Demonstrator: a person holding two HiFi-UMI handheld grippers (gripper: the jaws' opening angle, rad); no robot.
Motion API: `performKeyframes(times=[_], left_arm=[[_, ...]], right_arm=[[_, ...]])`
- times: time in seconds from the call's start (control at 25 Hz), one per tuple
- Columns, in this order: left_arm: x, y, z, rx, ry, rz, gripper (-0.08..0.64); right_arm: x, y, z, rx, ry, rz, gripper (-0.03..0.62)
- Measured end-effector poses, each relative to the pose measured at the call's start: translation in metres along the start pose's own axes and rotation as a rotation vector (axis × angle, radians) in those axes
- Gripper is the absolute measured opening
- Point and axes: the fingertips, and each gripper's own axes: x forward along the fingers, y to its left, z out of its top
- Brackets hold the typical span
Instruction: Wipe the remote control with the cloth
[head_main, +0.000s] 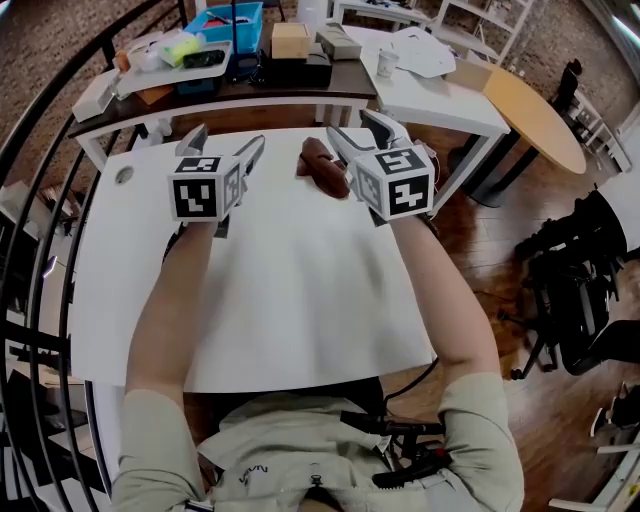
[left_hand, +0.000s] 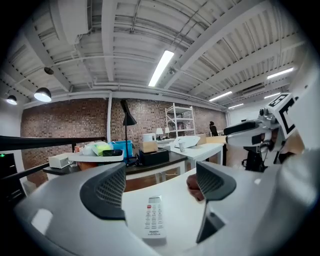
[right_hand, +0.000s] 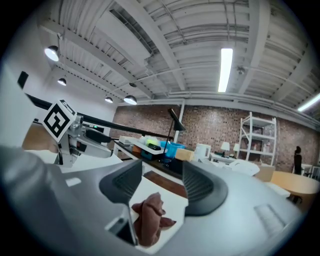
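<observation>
Left gripper (head_main: 225, 147): jaws spread, nothing pinched; white remote control (left_hand: 154, 219) lies flat on the white table (head_main: 300, 300) just beyond them. Right gripper (head_main: 360, 132): jaws spread, untouched brown cloth (head_main: 322, 165) bunched at the table's far side, in line with their gap.

Open-plan workshop-laboratory in a converted industrial loft. A brick wall (left_hand: 65, 125) closes the far side. The bare ceiling (left_hand: 150, 30) shows beams and ducts, lit by tube lights (left_hand: 161, 67) and dark pendant lamps (left_hand: 42, 94). A white bench (head_main: 300, 290) stands in front. Behind it, a dark bench (head_main: 250, 95) carries boxes, a blue bin (head_main: 225, 22) and a desk lamp (left_hand: 128, 118). White shelving (left_hand: 182, 120), a round wooden table (head_main: 535, 115) and a black office chair (head_main: 575, 290) stand on wood floor (head_main: 470, 260), with a black railing (head_main: 40, 300) at one side.
</observation>
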Motion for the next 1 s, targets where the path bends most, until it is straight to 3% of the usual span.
performKeyframes(times=[0.56, 1.0], left_arm=[[0.038, 0.021, -0.092, -0.041, 0.311, -0.009, 0.430], [0.052, 0.026, -0.128, -0.031, 0.416, -0.025, 0.430]], right_arm=[[0.038, 0.003, -0.071, 0.055, 0.190, 0.062, 0.264], [0.055, 0.013, -0.103, 0.045, 0.252, 0.114, 0.268]])
